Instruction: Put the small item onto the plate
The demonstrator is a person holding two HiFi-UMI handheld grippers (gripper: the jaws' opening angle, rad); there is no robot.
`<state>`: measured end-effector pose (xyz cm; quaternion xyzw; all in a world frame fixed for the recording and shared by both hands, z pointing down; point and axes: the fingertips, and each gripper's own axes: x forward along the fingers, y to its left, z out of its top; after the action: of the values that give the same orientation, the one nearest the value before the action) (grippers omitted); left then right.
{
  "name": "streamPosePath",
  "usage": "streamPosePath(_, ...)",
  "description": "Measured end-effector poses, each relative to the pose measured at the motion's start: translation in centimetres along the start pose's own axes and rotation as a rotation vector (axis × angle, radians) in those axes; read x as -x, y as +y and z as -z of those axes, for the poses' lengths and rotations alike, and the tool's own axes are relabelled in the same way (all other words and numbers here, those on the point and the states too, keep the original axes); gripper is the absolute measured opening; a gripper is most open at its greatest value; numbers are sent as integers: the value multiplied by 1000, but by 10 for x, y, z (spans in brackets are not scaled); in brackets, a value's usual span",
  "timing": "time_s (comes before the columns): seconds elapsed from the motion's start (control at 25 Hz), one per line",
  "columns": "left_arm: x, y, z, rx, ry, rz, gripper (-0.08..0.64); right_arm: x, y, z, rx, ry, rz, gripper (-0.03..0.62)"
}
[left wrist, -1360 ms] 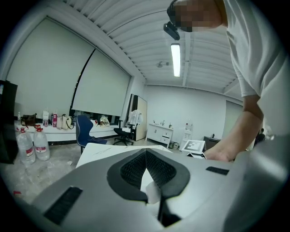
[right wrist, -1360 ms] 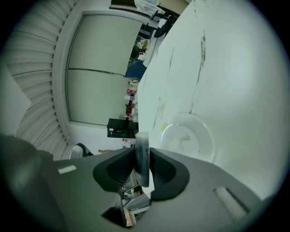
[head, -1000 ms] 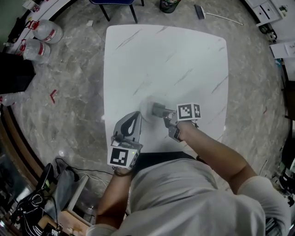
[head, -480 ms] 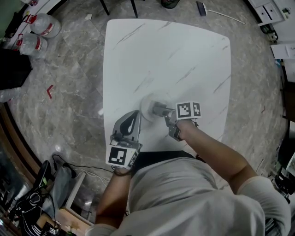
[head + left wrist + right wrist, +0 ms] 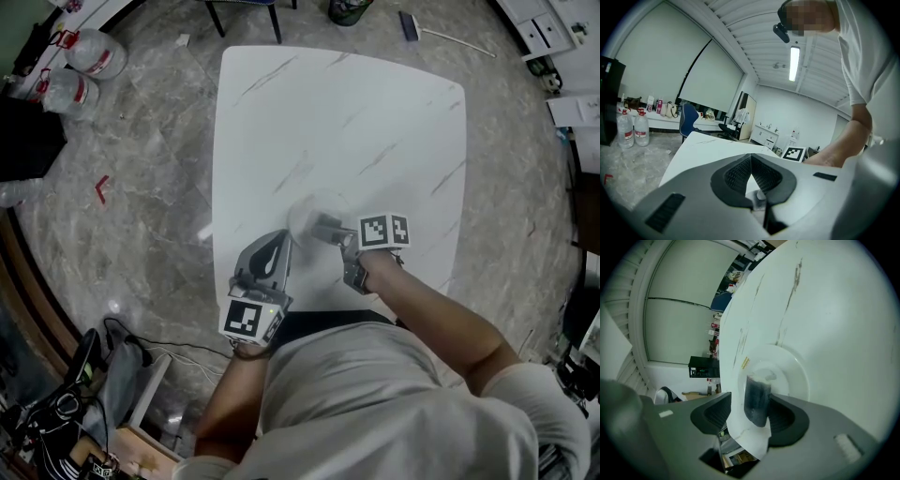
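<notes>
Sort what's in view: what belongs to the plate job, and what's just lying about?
Job: small dark item, on the white plate, between the right gripper's jaws, which have just been opening.
Lying about: water bottles and black box on the floor; left gripper, shut and empty.

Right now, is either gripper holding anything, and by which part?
Nothing held. The right gripper has just been opening its jaws; the small dark item sits between them at the plate. The left gripper is shut, empty.
</notes>
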<state>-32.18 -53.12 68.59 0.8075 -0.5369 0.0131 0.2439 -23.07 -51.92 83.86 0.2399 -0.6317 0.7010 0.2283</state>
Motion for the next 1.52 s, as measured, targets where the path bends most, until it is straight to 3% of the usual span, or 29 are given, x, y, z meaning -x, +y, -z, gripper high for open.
streamPosePath(0.4, 12, -7, -12, 3, -21, -11, 6, 24, 7, -10, 17, -30, 32, 229)
streamPosePath(0.88, 28, -44, -37, -34, -66, -39, 6, 75, 40, -6, 82, -88, -38, 229)
streamPosePath(1.0, 38, -56, -49, 13, -106, -50, 6, 99, 65, -5, 166, -134, -83, 217)
streamPosePath(1.04, 42, -61, -55, 17, -121, -56, 6, 110, 74, -5, 204, -159, -100, 182)
streamPosePath(1.24, 58, -106, -87, -45, -161, -62, 6, 170, 124, 2, 412, -282, -208, 53)
streamPosePath(1.52, 74, -176, -147, -115, -220, -59, 6, 246, 204, 39, 709, -369, -356, 8)
